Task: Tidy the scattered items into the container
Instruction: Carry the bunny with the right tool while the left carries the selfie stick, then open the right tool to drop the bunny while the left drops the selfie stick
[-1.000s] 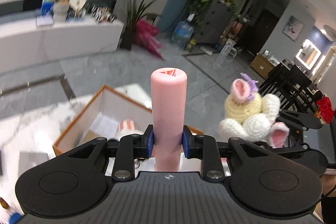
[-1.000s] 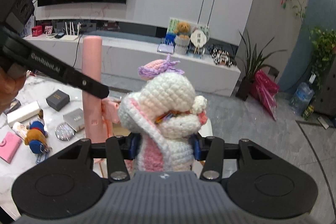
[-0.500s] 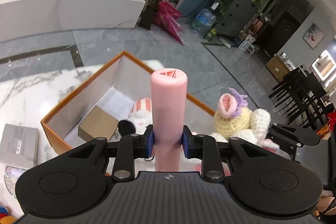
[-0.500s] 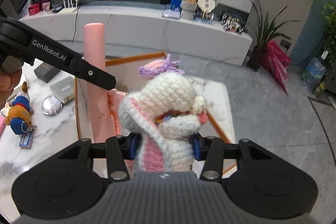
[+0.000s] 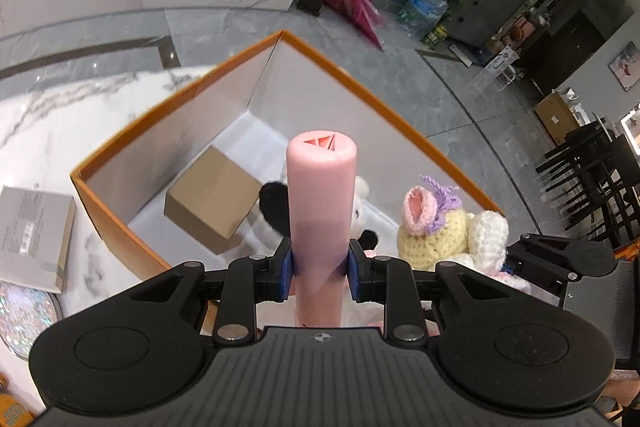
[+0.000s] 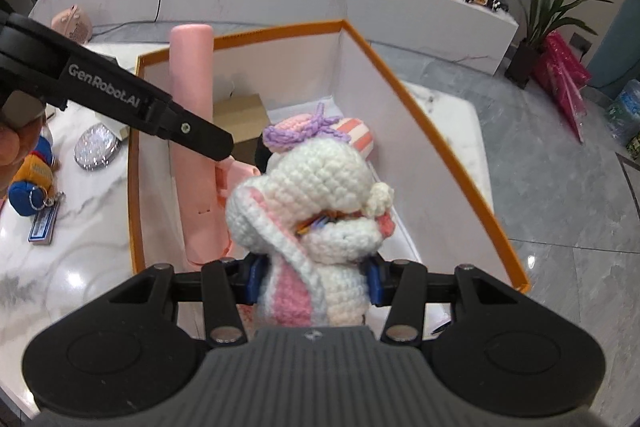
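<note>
Left wrist view shows my left fingers (image 5: 320, 264) pinching the pink tube (image 5: 321, 203) upright above the orange-rimmed box (image 5: 372, 98), while my right fingers (image 6: 314, 277) clamp the crochet bunny (image 6: 312, 211) alongside, over it too.

A: What does the right tool (image 6: 314, 277) have?
B: A crocheted bunny (image 6: 316, 211), clamped between its blue pads, over the orange-rimmed box (image 6: 452, 163).
A: And to its left?
B: The left tool (image 6: 188, 135) reaches in, gripping an upright pink cylinder (image 6: 194, 131) inside the box.
A: Anything in the box?
B: A brown carton (image 6: 240, 115) and a striped pink plush (image 6: 356, 135). A glittery disc (image 6: 97, 147) and a keychain doll (image 6: 34, 179) lie on the marble worktop (image 6: 80, 239).
</note>
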{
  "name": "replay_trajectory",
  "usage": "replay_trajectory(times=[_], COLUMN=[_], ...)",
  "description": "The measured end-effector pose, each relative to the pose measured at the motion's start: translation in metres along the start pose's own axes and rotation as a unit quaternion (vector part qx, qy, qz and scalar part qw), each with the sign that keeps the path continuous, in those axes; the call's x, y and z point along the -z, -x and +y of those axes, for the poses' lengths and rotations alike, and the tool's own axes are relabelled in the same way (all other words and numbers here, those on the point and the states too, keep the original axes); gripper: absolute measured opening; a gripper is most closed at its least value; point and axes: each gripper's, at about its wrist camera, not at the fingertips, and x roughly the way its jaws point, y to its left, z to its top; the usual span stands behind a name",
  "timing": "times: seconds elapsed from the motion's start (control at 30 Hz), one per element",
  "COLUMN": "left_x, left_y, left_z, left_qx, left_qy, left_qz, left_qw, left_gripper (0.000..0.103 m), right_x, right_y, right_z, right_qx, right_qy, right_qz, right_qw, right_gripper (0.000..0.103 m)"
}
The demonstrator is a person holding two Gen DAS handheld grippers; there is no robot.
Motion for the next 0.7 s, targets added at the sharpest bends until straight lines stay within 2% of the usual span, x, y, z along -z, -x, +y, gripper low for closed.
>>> replay_trajectory(times=[0.4, 0.47, 0.5, 0.53, 0.7], left_x=[0.007, 0.007, 0.007, 0.006, 0.004], left_y=[0.019, 0.024, 0.027, 0.030, 0.047], left_z=[-0.001, -0.001, -0.002, -0.002, -0.002], left_qx=[-0.030, -0.040, -0.045, -0.050, -0.085], left_qy=[0.005, -0.002, -0.006, -0.009, -0.032], left_qz=[-0.018, -0.023, -0.027, -0.032, -0.055], left_qw=[0.9994, 0.9989, 0.9986, 0.9982, 0.9943], left_gripper=[0.034, 0.041, 0.051, 0.055, 0.056], right_x=[-0.003, -0.003, -0.003, -0.002, -0.001], right_y=[-0.008, -0.009, -0.010, -0.011, -0.019], right_z=[-0.002, -0.001, 0.000, 0.001, 0.004], right_qx=[-0.002, -0.003, -0.003, -0.003, -0.001], right_qy=[0.006, 0.006, 0.006, 0.007, 0.012], right_qz=[0.011, 0.014, 0.015, 0.018, 0.039], right_qw=[1.000, 1.000, 1.000, 1.000, 0.999], right_gripper=[0.051, 0.051, 0.051, 0.051, 0.052])
